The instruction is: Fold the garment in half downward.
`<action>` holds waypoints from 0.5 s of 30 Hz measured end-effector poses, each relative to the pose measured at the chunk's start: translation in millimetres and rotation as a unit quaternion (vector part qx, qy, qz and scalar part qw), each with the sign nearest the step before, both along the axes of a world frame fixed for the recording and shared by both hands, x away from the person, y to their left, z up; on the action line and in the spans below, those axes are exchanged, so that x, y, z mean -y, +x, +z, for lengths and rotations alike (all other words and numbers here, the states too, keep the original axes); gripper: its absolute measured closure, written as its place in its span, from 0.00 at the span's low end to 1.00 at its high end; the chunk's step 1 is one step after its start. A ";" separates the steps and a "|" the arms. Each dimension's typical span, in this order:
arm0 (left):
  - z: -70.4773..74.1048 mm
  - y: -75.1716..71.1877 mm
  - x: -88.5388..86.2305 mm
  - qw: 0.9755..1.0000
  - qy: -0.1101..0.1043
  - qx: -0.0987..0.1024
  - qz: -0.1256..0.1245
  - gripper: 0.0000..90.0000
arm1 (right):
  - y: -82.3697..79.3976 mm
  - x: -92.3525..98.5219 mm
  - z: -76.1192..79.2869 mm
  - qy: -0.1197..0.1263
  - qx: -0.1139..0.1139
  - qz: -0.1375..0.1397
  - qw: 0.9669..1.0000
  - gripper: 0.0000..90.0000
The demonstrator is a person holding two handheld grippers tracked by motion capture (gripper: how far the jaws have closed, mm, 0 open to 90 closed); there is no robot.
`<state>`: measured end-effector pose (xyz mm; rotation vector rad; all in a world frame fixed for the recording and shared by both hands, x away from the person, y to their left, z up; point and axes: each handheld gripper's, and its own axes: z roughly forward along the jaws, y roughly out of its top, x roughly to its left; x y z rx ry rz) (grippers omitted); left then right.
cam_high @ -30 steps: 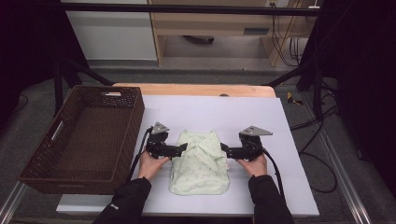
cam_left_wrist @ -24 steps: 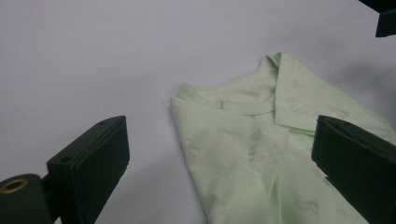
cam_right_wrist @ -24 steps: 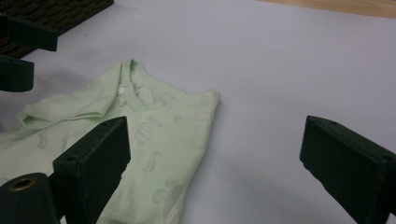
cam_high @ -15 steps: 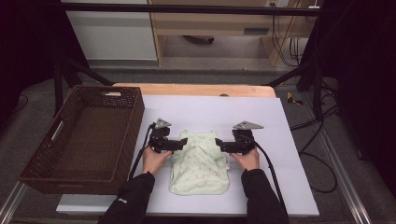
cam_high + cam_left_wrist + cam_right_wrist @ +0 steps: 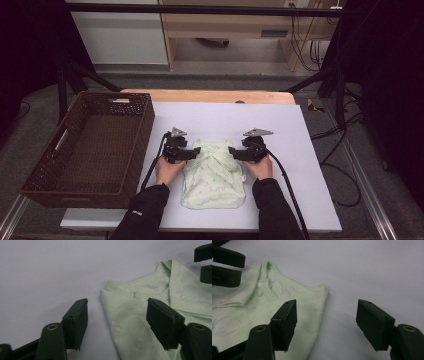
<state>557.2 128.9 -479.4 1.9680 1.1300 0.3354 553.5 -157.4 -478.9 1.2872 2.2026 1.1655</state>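
A pale green folded garment (image 5: 214,175) lies on the white table cover, collar end away from the person. My left gripper (image 5: 192,154) rests at its far left corner, my right gripper (image 5: 234,152) at its far right corner. In the left gripper view the jaws (image 5: 117,322) straddle the garment's corner (image 5: 130,315); the pads stand apart from the cloth. The right gripper view shows its jaws (image 5: 328,323) either side of the garment's edge (image 5: 249,302), also not pressing. Both grippers are open, and their jaws have just been closing with cloth between them.
A brown wicker basket (image 5: 90,150) stands at the table's left edge, close to my left arm. The white cover (image 5: 300,150) extends right and far of the garment. A wooden table edge (image 5: 210,96) runs along the back. Cables trail from both grippers.
Both grippers have shifted away from the person and inward, down onto the garment's far corners. Their jaws stand narrower than before.
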 end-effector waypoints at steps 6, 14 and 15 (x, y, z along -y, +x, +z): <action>-2.0 -1.2 3.5 1.000 0.014 0.000 -0.006 0.56 | 1.0 -2.3 -3.3 -0.005 -0.003 0.007 1.000 0.53; -2.5 -1.3 5.9 1.000 0.015 0.001 -0.005 0.72 | 3.6 -7.4 -4.0 -0.019 -0.015 0.020 1.000 0.68; -2.5 -1.3 5.7 1.000 0.014 -0.001 -0.005 0.73 | 3.8 -8.0 -4.2 -0.020 -0.017 0.024 0.999 0.69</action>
